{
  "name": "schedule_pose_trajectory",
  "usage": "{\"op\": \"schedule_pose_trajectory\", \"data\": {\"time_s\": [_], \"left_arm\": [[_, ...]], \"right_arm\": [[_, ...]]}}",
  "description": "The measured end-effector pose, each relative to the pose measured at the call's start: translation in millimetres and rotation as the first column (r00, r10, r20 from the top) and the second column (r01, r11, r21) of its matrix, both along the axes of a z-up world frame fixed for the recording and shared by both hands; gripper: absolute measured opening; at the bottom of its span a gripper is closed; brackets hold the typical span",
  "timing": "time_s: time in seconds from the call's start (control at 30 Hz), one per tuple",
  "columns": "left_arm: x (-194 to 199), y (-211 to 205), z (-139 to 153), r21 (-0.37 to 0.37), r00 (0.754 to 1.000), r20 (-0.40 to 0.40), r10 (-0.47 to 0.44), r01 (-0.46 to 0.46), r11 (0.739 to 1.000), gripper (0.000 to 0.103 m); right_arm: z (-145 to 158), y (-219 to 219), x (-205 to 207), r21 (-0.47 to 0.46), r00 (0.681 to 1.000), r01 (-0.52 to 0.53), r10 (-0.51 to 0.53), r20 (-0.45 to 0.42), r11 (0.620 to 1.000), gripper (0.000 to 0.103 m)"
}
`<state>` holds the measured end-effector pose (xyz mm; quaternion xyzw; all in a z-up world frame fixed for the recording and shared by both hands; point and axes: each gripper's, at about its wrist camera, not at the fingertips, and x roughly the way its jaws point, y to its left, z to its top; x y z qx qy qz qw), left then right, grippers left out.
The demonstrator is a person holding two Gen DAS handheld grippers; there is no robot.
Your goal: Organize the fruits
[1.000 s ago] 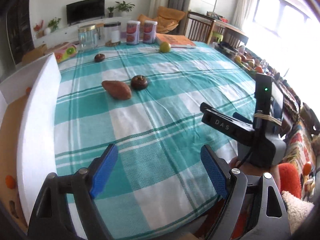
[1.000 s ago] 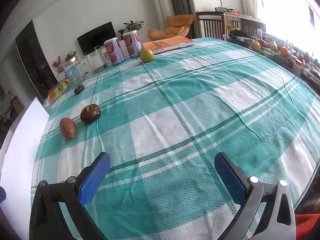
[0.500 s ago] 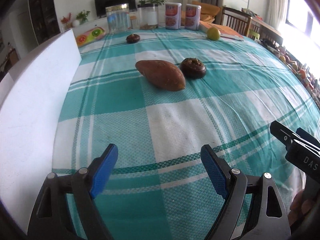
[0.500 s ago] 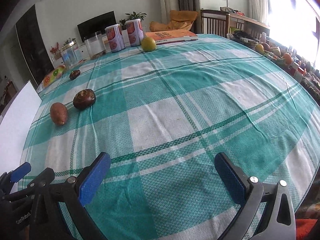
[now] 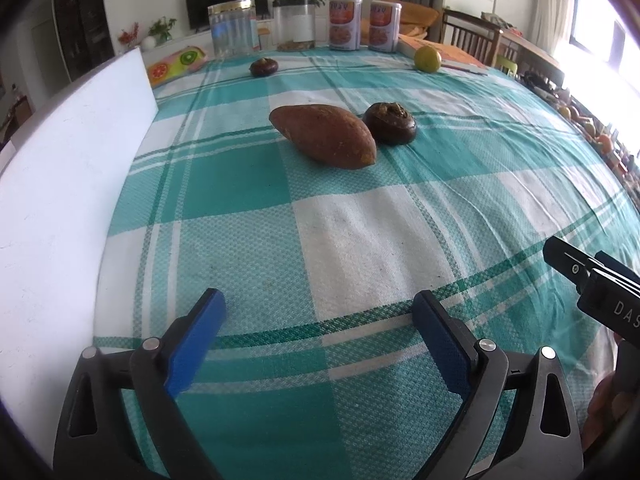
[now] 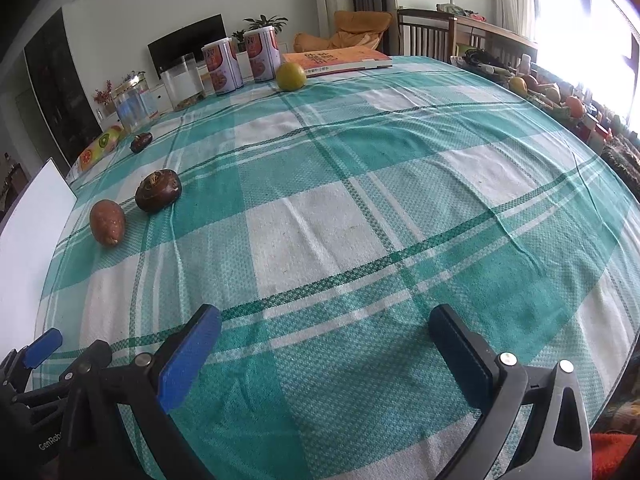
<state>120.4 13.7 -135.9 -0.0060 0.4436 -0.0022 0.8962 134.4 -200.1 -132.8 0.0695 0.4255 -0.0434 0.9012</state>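
Observation:
A brown sweet potato (image 5: pixel 324 135) lies mid-table on the teal checked cloth, touching or nearly touching a dark round fruit (image 5: pixel 390 123) on its right. A smaller dark fruit (image 5: pixel 263 67) and a yellow-green citrus (image 5: pixel 427 59) lie farther back. My left gripper (image 5: pixel 316 322) is open and empty, low over the cloth, well short of the sweet potato. My right gripper (image 6: pixel 326 342) is open and empty near the front edge. In the right wrist view the sweet potato (image 6: pixel 107 222), dark fruit (image 6: pixel 158 190), small fruit (image 6: pixel 141 142) and citrus (image 6: pixel 291 76) lie to the left and back.
A white foam board (image 5: pixel 60 200) stands along the table's left edge. Two cans (image 5: pixel 363 24), glass jars (image 5: pixel 234 32), an orange book (image 6: pixel 340 60) and a fruit-print packet (image 5: pixel 176 62) line the far edge. Chairs stand at the back right.
My left gripper has swung from pointing across the table to facing the sweet potato and moved closer to it. My right gripper has stayed almost still. Both stayed open.

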Motion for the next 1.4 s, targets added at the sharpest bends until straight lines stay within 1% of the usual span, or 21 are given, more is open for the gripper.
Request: {"op": "schedule_pose_trajectory", "data": {"time_s": [0.33, 0.57, 1.03, 1.1, 1.13, 1.2, 1.3, 1.37, 1.4], "left_arm": [[0.3, 0.3, -0.2, 0.000, 1.000, 0.000, 0.000, 0.000, 1.000, 0.097], [0.3, 0.3, -0.2, 0.000, 1.000, 0.000, 0.000, 0.000, 1.000, 0.097], [0.6, 1.5, 0.0, -0.007, 1.000, -0.002, -0.010, 0.010, 1.000, 0.097], [2.1, 6.0, 0.4, -0.026, 1.000, -0.006, -0.004, 0.004, 1.000, 0.097], [3.8, 9.6, 1.7, -0.051, 1.000, -0.011, 0.014, -0.014, 0.999, 0.097], [9.8, 19.5, 7.3, -0.129, 0.998, -0.014, 0.064, -0.066, 0.989, 0.097], [27.7, 33.1, 18.2, -0.236, 0.988, -0.012, 0.155, -0.153, 0.960, 0.096], [44.1, 37.0, 24.6, -0.284, 0.979, -0.018, 0.205, -0.201, 0.938, 0.096], [52.6, 37.0, 27.2, -0.299, 0.976, -0.014, 0.217, -0.211, 0.931, 0.096]], "right_arm": [[-1.0, 2.2, 1.2, -0.015, 1.000, -0.001, 0.001, -0.010, 1.000, 0.103], [-3.7, 7.8, 4.7, -0.066, 0.999, -0.012, 0.009, -0.042, 0.998, 0.103], [-3.0, 6.2, 4.2, -0.054, 0.999, -0.010, 0.008, -0.036, 0.998, 0.103], [-3.0, 5.8, 4.1, -0.055, 0.999, -0.010, 0.008, -0.036, 0.998, 0.103], [-3.1, 5.5, 3.8, -0.055, 0.999, -0.009, 0.007, -0.035, 0.998, 0.103], [-3.5, 6.2, 4.2, -0.057, 0.999, -0.008, 0.006, -0.035, 0.998, 0.103], [-3.6, 6.2, 4.2, -0.058, 0.999, -0.008, 0.006, -0.035, 0.998, 0.103], [-3.6, 6.1, 4.3, -0.059, 0.999, -0.008, 0.006, -0.036, 0.998, 0.103], [-3.8, 6.7, 4.7, -0.061, 0.999, -0.008, 0.005, -0.036, 0.998, 0.103]]}}
